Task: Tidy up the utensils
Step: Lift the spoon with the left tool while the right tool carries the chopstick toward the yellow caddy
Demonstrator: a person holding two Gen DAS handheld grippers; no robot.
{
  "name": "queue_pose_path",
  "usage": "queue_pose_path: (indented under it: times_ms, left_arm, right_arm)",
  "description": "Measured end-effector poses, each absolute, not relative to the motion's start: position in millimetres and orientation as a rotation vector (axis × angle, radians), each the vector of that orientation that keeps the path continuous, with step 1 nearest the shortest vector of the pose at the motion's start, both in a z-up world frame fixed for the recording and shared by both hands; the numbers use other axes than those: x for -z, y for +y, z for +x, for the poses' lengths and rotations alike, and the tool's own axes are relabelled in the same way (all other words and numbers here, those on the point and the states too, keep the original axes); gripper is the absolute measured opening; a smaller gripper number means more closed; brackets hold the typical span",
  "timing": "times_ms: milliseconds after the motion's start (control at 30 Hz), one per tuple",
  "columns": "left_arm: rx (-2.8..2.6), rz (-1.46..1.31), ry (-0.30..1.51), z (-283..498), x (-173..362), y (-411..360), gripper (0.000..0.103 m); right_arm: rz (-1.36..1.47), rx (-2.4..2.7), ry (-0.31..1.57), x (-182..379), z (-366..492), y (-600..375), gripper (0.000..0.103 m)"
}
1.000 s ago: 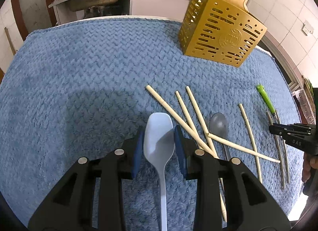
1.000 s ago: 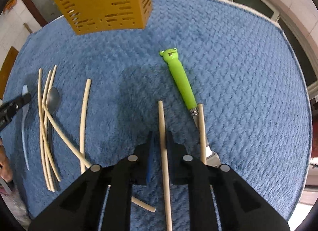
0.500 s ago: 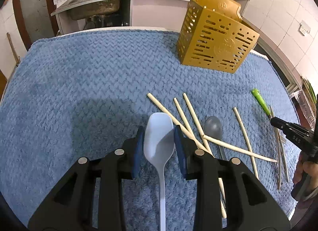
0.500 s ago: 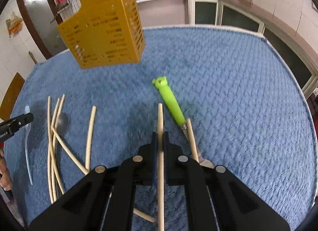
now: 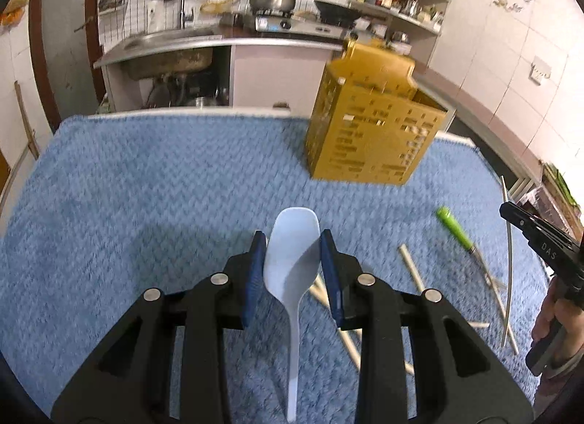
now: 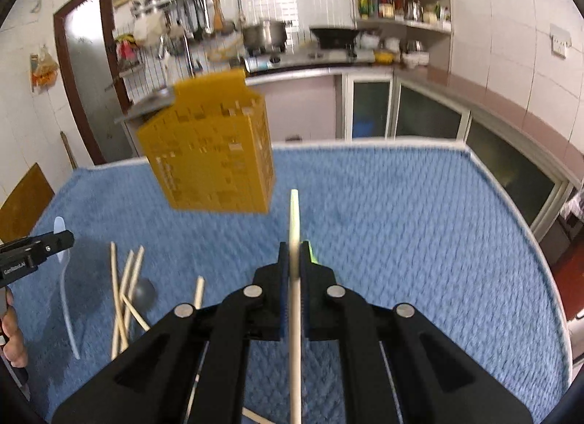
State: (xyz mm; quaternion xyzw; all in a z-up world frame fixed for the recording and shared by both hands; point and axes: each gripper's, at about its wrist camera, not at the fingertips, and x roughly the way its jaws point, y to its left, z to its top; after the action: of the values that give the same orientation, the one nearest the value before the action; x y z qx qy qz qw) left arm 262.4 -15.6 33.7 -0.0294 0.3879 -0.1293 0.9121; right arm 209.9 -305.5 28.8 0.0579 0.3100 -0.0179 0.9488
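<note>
**Both grippers have lifted their loads off the towel**

The blue towel (image 5: 127,205) covers the whole work surface, and the yellow slotted holder (image 5: 368,132) stands upright near its far edge. A second ago both cameras looked steeply down at the towel; now they take in the kitchen behind and the holder's side, so both hands have come up and tipped toward level.

The left gripper (image 5: 292,259) is closed partway on the bowl of the pale spoon (image 5: 290,252), pads against its edges, handle trailing back under the jaws. It has risen clear of the towel. The right gripper (image 6: 294,259) is pinched nearly tight on one chopstick (image 6: 295,227), whose tip points toward the holder's near corner.

Left behind on the towel toward the near edge are the loose chopsticks (image 6: 124,289), a grey spoon (image 6: 144,290) among them, and the green-handled utensil (image 5: 454,228).

My reading: pick-up is finished for these two items, and the carry to the holder is beginning. Most of the sorting remains.
</note>
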Motion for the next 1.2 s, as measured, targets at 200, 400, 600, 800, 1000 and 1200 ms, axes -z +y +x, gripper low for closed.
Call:
queue_pose_path:
  times_ms: [200,400,600,800,1000,1200]
  left_arm:
    - [0.291,-0.062,0.739,270,-56,-24,0.029]
    - [0.312,-0.062,0.703,282,-72,-31,0.027]
    - [0.334,-0.061,0.694,296,-80,-35,0.010]
    - [0.336,-0.062,0.710,311,-74,-36,0.008]
    - [0.345,-0.066,0.706,313,-76,-35,0.008]
    - [0.346,-0.043,0.675,306,-83,-38,0.006]
  right_arm:
    - [0.115,0.004,0.554,-55,211,-301,0.006]
    - [0.154,-0.033,0.454,-71,223,-304,0.006]
    - [0.198,-0.065,0.371,-72,239,-306,0.006]
    - [0.196,-0.076,0.348,-61,252,-303,0.006]
    - [0.199,-0.085,0.343,-58,255,-300,0.006]
    - [0.211,-0.084,0.343,-53,253,-301,0.006]
